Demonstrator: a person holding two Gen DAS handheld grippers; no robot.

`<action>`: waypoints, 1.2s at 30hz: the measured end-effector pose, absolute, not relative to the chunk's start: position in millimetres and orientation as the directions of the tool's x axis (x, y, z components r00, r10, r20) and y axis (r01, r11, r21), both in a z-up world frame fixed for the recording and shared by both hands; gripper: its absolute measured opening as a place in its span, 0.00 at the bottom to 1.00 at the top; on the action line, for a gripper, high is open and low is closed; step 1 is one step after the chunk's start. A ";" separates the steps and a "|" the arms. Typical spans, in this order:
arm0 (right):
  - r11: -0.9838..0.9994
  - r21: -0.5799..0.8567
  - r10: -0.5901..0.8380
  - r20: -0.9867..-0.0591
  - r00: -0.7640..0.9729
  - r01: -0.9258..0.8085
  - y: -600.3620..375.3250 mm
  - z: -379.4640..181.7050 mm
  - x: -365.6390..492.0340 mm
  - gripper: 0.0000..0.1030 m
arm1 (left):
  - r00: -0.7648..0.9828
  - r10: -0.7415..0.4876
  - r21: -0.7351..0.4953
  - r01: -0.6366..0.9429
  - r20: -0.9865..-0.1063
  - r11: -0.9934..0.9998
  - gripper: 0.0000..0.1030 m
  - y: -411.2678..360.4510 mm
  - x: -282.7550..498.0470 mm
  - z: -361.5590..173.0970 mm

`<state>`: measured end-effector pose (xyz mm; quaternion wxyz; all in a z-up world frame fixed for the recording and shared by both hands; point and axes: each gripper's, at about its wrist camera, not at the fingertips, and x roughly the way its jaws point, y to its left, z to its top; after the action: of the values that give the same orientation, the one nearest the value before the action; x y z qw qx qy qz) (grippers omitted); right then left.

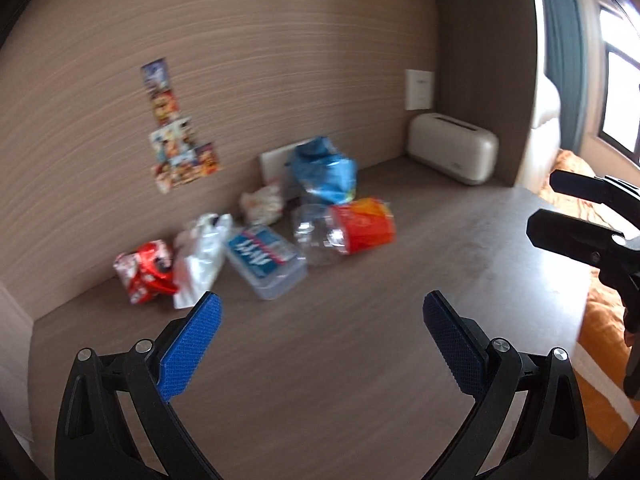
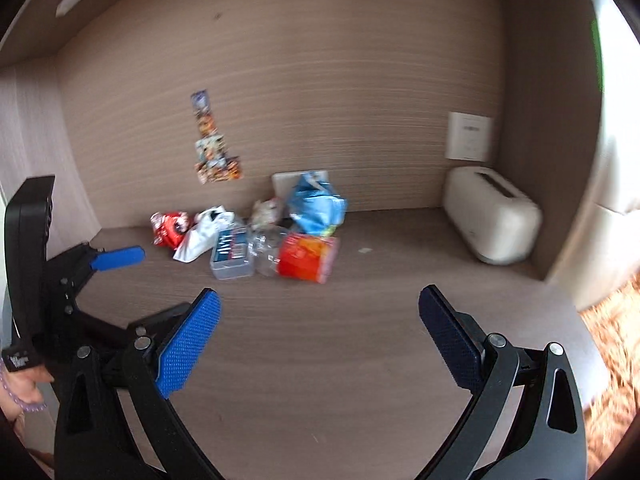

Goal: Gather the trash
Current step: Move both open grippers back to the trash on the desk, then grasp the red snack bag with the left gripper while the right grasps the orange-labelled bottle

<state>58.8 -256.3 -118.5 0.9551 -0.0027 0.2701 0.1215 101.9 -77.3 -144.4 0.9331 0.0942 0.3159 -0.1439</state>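
Note:
A pile of trash lies on the brown desk point(image 1: 360, 340) against the back wall: a red wrapper point(image 1: 144, 272), a white plastic bag point(image 1: 200, 256), a clear box with a blue label point(image 1: 266, 260), a crushed clear bottle with an orange label point(image 1: 348, 228), a blue bag point(image 1: 324, 172) and a pale wrapper point(image 1: 262, 202). The same pile shows in the right wrist view, with the box point(image 2: 233, 256) and orange label point(image 2: 306, 258) nearest. My left gripper point(image 1: 320, 312) is open and empty, short of the pile. My right gripper point(image 2: 319, 308) is open and empty, also short of it.
A cream toaster point(image 1: 452, 152) stands at the back right corner, also in the right wrist view point(image 2: 492, 220). Stickers point(image 1: 176, 148) are on the wall. A white board point(image 1: 276, 160) leans behind the pile. An orange bedspread point(image 1: 600, 360) lies beyond the desk's right edge.

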 end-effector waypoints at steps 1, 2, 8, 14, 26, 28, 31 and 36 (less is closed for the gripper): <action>0.968 0.053 0.237 -0.524 0.818 -0.246 -249.0 -120.2 66.3 0.96 | 0.765 -0.188 0.090 0.306 -0.616 0.948 0.95 -66.5 109.4 -145.6; 0.965 0.042 0.242 -0.533 0.810 -0.261 -240.4 -122.8 74.8 0.96 | 0.769 -0.174 0.095 0.291 -0.616 0.952 0.95 -60.5 111.5 -147.5; 0.951 0.054 0.280 -0.561 0.779 -0.303 -209.8 -141.7 117.3 0.96 | 0.787 -0.076 0.139 0.201 -0.612 0.970 0.95 -16.8 140.0 -156.0; 0.962 0.064 0.248 -0.612 0.751 -0.266 -207.7 -168.2 161.1 0.96 | 0.798 -0.008 0.156 0.127 -0.602 0.979 0.95 17.6 169.3 -161.3; 0.953 0.156 0.295 -0.679 0.672 -0.261 -199.0 -202.5 211.2 0.96 | 0.776 0.029 0.129 0.068 -0.631 0.989 0.95 47.0 229.2 -174.2; 0.945 0.178 0.319 -0.680 0.661 -0.273 -195.4 -202.6 216.2 0.96 | 0.761 0.024 0.109 0.062 -0.649 0.992 0.95 52.0 236.5 -178.3; 0.933 0.197 0.352 -0.675 0.649 -0.300 -189.1 -199.2 218.5 0.96 | 0.738 -0.007 0.066 0.070 -0.675 0.995 0.95 57.7 244.9 -183.3; 0.884 0.276 0.459 -0.664 0.590 -0.378 -176.5 -199.1 224.4 0.96 | 0.679 -0.074 -0.003 0.106 -0.730 0.994 0.75 64.3 260.3 -198.0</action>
<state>224.4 -176.5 -199.1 0.8899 0.0527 0.3872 0.2351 260.3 64.3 -198.0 0.9161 0.0197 0.3976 -0.0491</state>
